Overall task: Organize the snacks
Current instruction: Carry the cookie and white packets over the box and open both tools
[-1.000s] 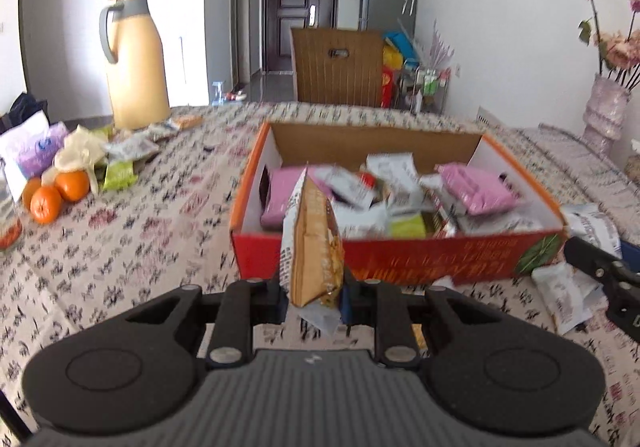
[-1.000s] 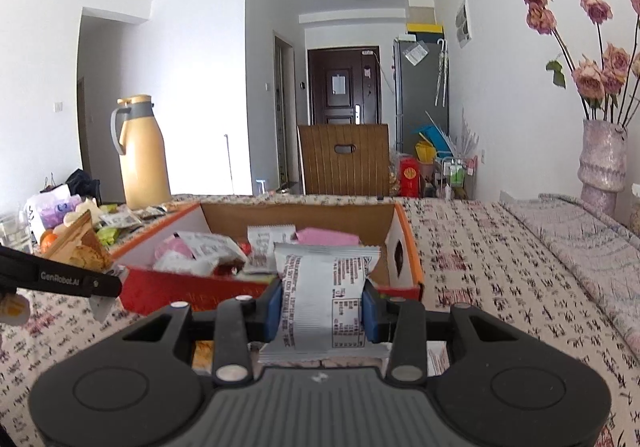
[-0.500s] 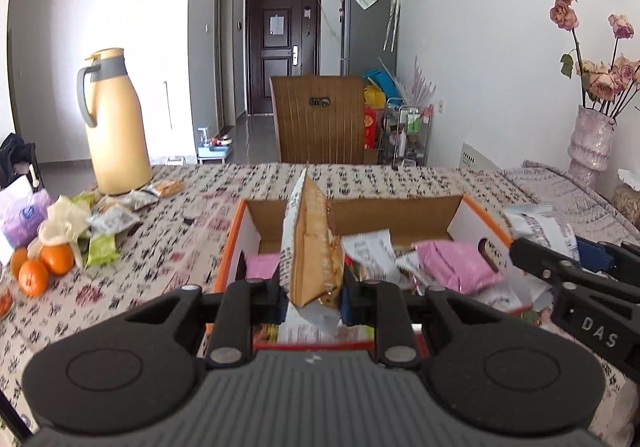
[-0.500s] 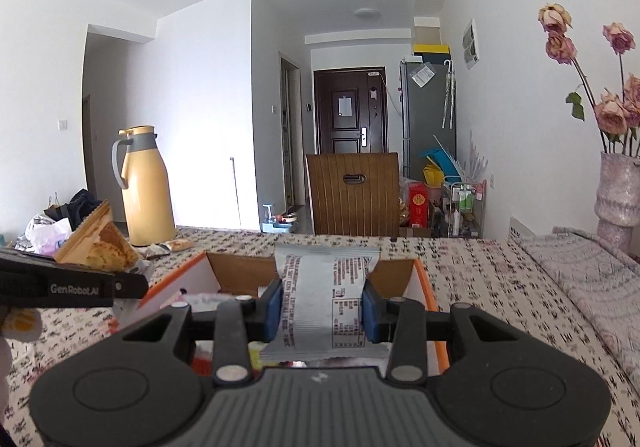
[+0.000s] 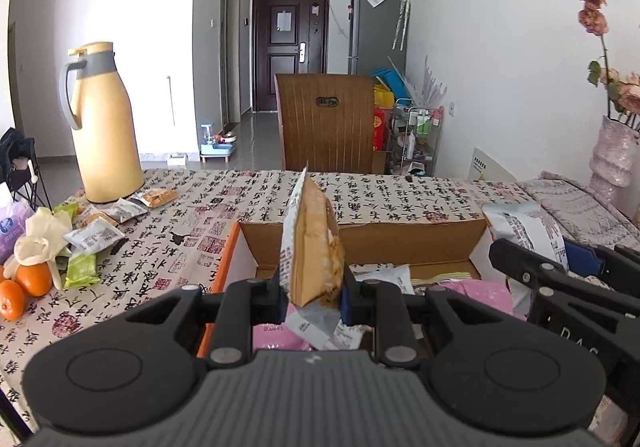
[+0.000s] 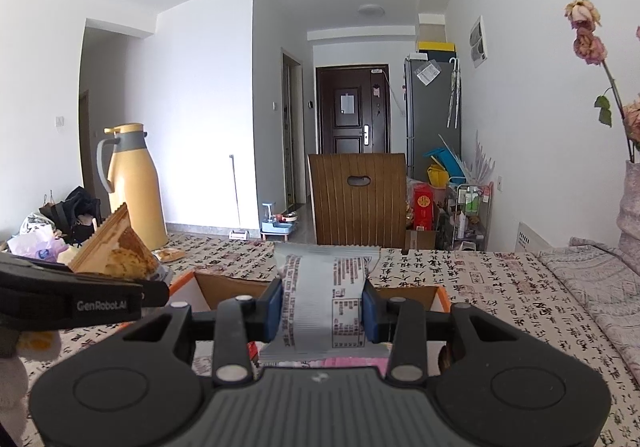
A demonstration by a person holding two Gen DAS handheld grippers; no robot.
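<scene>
My left gripper (image 5: pixel 312 297) is shut on a tan cracker packet (image 5: pixel 310 247), held upright over the near left part of the orange cardboard box (image 5: pixel 228 259). The box holds several snack packets, among them pink ones (image 5: pixel 476 293). My right gripper (image 6: pixel 324 311) is shut on a silver snack packet (image 6: pixel 326 295), held above the box's right side (image 6: pixel 440 293). The right gripper and its packet (image 5: pixel 528 227) show at the right of the left wrist view. The left gripper with its packet (image 6: pixel 116 251) shows at the left of the right wrist view.
A yellow thermos jug (image 5: pixel 102 123) stands at the table's far left, with loose snack packets (image 5: pixel 96 233), oranges (image 5: pixel 24 283) and a purple bag (image 5: pixel 12 227) near it. A wooden chair (image 5: pixel 328 123) is behind the table. A vase of dried flowers (image 5: pixel 612 151) stands at the right.
Both grippers have risen and moved forward over the box, each still holding its packet. The box now sits lower in both views.
</scene>
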